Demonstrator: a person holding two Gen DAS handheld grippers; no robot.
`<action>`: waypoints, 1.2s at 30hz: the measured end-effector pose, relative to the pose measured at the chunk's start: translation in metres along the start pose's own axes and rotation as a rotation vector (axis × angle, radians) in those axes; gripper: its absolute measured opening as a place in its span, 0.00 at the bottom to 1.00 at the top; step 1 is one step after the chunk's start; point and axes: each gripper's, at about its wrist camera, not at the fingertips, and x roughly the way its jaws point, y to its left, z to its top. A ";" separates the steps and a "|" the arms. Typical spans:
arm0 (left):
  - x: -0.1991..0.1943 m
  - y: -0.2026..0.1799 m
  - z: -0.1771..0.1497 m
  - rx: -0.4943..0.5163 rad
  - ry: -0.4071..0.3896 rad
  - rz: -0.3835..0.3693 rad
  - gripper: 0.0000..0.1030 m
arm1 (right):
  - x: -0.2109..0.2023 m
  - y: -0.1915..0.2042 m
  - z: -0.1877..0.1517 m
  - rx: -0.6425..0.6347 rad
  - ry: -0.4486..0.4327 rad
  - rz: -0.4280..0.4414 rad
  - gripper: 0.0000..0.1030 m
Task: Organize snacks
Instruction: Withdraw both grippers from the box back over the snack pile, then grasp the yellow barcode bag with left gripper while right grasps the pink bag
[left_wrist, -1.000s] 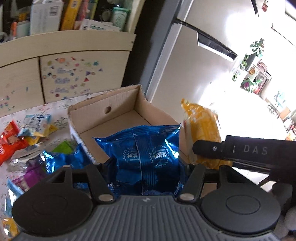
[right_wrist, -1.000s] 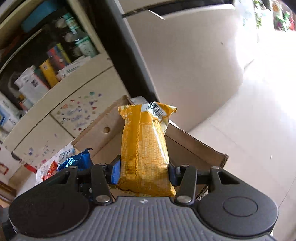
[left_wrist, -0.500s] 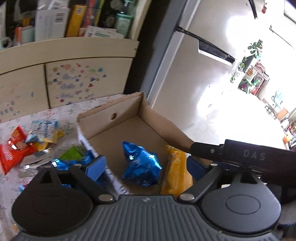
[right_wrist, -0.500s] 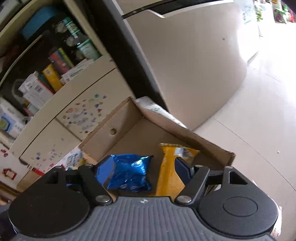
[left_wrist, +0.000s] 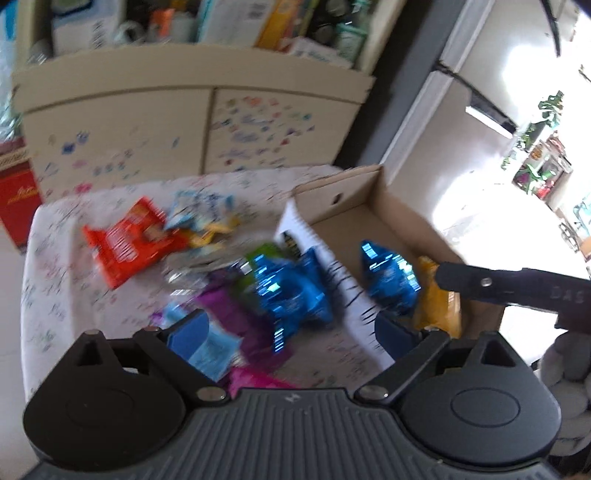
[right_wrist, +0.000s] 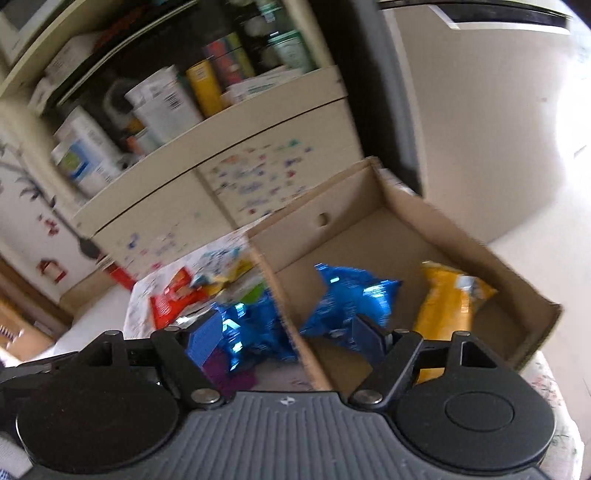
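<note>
Fingers (right_wrist: 207, 339) of both grippers opening, empty; yellow packet (right_wrist: 448, 306) lengthwise in box (right_wrist: 424, 218)

Blue packet (right_wrist: 351, 306), yellow packet (right_wrist: 448, 306) inside cardboard box (right_wrist: 458, 229).

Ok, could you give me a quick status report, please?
Left gripper and right gripper opening, nothing between the pads. Blue packet and yellow packet lie in the box. More snacks on the table, nothing blocking.
</note>
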 end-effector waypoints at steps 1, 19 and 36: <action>0.000 0.005 -0.003 -0.001 0.005 0.010 0.93 | 0.003 0.004 -0.001 -0.009 0.012 0.008 0.80; 0.015 0.055 -0.052 0.093 0.142 0.184 0.93 | 0.064 0.051 -0.052 0.022 0.334 0.039 0.80; 0.043 0.070 -0.072 0.079 0.219 0.204 0.93 | 0.099 0.076 -0.079 0.052 0.390 0.008 0.76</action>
